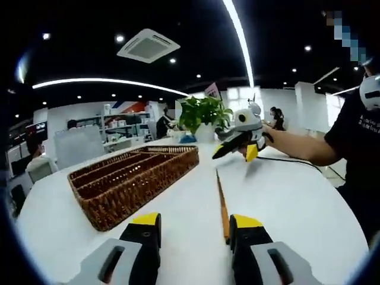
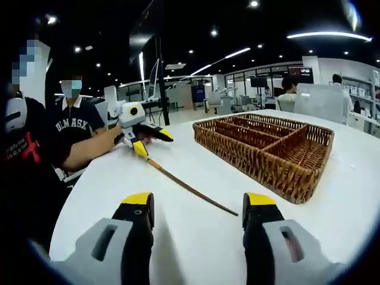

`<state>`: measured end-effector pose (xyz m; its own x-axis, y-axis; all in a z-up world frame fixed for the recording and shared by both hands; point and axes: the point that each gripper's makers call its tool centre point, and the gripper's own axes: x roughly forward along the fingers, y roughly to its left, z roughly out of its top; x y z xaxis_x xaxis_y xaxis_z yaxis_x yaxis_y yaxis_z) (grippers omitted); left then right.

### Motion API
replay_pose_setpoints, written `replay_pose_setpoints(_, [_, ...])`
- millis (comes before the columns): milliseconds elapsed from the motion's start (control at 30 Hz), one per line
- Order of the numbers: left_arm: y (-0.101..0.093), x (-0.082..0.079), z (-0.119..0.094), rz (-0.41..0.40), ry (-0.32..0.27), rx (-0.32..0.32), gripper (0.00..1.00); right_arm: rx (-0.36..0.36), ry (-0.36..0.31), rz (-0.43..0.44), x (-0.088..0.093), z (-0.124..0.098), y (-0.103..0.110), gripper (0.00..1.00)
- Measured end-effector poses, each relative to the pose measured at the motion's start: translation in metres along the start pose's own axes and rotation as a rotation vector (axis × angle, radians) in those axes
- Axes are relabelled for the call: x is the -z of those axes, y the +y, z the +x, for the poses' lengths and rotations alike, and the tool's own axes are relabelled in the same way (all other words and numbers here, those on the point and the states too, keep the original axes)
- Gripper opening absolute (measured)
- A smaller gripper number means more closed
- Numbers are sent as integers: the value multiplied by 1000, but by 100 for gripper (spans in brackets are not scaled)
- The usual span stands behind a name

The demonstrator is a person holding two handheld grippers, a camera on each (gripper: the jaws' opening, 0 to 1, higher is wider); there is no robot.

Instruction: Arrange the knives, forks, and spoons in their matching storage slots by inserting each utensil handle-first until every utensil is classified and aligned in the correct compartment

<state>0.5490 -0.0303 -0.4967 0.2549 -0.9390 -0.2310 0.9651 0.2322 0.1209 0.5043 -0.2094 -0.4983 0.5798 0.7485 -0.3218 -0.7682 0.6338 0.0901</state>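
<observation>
A brown wicker tray (image 1: 178,163) with several long compartments sits on the white table (image 1: 285,202); its slots look bare. A long thin brown utensil (image 1: 222,202) lies flat on the table to the right of it; I cannot tell its kind. My left gripper (image 1: 196,222) is open just short of the utensil's near end. My right gripper (image 1: 236,152) is far across the table in a person's hand, open. In the right gripper view the utensil (image 2: 190,189) runs from my open right gripper (image 2: 199,202) toward the left gripper (image 2: 151,141), with the tray (image 2: 237,154) at the right.
A potted green plant (image 1: 205,116) stands beyond the tray's far end. The person's arm (image 1: 297,148) reaches over the table from its edge. Another person in a dark shirt (image 2: 74,122) sits behind the table. Office desks and shelves fill the background.
</observation>
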Motion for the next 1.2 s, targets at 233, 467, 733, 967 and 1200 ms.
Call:
replay_pose_setpoints(233, [34,10,-4,6,42,-174,91,-9,-6,-4,0,0,4,63])
replay_pose_setpoints(467, [43,13,-5,-33,44,-203,100,-28,7,11,3,0,8,66])
replay_pose_setpoints(733, [33,23,2,-22,96,-155,100,-61,63,55,14,-3,13,63])
replay_pose_setpoints(967, [24,23,8,-20,100,-107,100,-116,133,62,27,2,27,59])
replay_pose_setpoints(1200, [-12,16,27,-14,89,28,100,-103,116,64,20,9,24,62])
